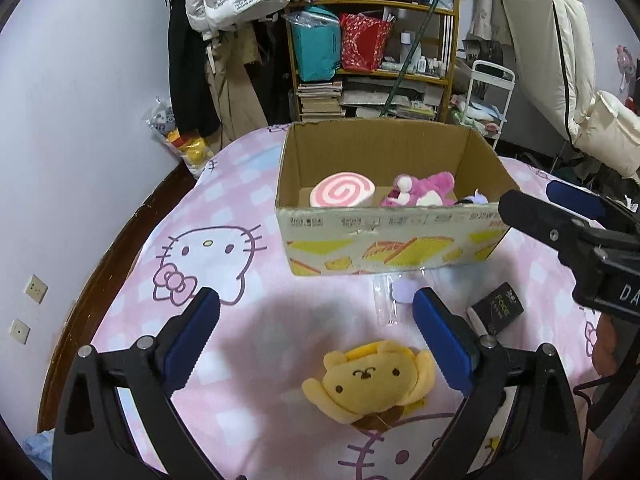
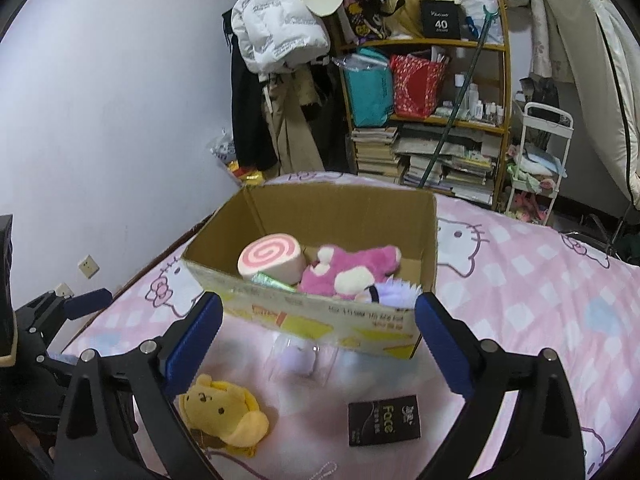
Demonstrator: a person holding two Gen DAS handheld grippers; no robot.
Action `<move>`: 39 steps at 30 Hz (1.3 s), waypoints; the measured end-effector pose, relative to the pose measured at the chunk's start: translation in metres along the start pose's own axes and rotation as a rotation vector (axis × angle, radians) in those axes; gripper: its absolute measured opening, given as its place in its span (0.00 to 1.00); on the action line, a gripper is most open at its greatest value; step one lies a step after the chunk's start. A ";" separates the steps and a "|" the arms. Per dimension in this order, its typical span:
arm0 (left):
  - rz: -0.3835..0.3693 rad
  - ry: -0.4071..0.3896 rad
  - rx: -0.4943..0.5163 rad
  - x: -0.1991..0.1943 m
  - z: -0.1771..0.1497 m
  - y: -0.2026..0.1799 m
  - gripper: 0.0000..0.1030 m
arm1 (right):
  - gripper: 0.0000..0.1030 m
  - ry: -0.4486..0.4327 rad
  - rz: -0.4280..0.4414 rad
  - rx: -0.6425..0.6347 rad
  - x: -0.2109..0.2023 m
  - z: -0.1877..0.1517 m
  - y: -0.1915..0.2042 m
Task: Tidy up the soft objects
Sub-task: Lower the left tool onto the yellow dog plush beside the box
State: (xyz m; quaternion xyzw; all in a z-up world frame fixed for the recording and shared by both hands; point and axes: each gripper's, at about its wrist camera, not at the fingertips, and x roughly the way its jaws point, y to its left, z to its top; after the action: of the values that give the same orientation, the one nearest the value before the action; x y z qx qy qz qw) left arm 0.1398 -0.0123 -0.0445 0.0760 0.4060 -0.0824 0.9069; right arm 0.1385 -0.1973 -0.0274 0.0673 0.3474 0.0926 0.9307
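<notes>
**Clerk:** Item one, the piece still out?

**Holder:** One yellow dog plush [image 1: 370,384], lying face-up on the bed [image 1: 224,208], on the pink Hello Kitty sheet, near the cardboard box [image 1: 384,240] but apart from it. My left gripper [image 1: 316,344] hangs over it, jaws spread wide and empty, the plush lying between and just below them.

**Clerk:** Handling?

**Holder:** I judge it light, stuffed, squashy, not fragile. The floppy ears would slip or stretch, so I would pinch across the round head, where the filling is thickest.

**Clerk:** Right side?

**Holder:** My right gripper [image 2: 318,344] is also spread open, holding nothing, hovering near the box's right front corner.

**Clerk:** Count what is in the box.

**Holder:** One pink-and-white swirl roll cushion [image 2: 270,260]. One pink bear plush [image 2: 348,272]. One lilac fluffy piece [image 2: 394,290], partly hidden behind the near wall. One green item [image 2: 272,281] under the roll, too hidden to name. Four in all that I can see.

**Clerk:** Other loose goods on the bed?

**Holder:** One black packet marked "Face" [image 2: 384,420], flat and stiff-looking, probably not a soft object. One clear plastic sleeve [image 2: 304,360] with a pale purple thing inside, just in front of the box.

**Clerk:** Soft pieces outstanding?

**Holder:** One for certain, the dog.
</notes>
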 end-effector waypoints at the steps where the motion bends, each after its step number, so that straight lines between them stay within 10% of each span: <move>1: -0.002 0.007 0.002 0.001 -0.002 0.000 0.93 | 0.98 0.008 0.002 -0.001 0.001 -0.002 0.001; 39: -0.085 0.315 0.140 0.078 -0.045 -0.038 0.93 | 0.98 0.248 0.068 0.109 0.063 -0.044 -0.014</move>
State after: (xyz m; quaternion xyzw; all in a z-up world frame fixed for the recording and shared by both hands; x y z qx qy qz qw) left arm 0.1504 -0.0471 -0.1356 0.1337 0.5391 -0.1361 0.8204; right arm 0.1580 -0.1948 -0.1033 0.1173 0.4620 0.1127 0.8718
